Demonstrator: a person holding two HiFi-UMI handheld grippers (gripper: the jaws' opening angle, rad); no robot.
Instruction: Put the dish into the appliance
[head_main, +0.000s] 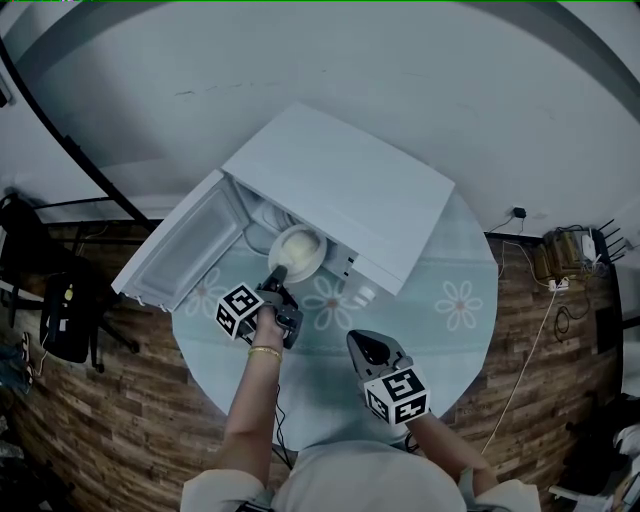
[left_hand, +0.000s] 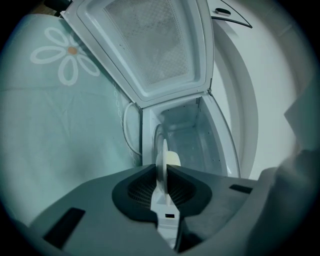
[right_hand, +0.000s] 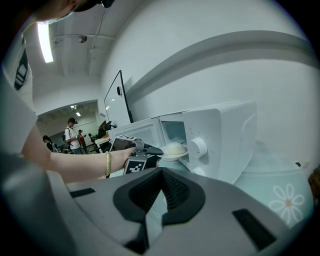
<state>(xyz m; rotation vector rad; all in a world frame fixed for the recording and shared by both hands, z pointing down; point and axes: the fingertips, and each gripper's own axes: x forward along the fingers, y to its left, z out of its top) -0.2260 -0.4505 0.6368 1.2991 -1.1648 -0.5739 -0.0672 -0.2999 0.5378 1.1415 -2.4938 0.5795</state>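
Left claw (head_main: 279, 276) pinches the dish (head_main: 297, 250) by its near rim, level for the open appliance (head_main: 340, 190); right claw (head_main: 368, 348), pressed together and empty, hangs back.

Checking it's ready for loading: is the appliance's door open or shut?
Open. The door stands swung wide beside the appliance, its cavity visible behind the dish.

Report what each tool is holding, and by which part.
The left tool is clamped on the dish, gripping it by its rim, at the open front of the appliance. The right tool holds nothing; its jaws are together.
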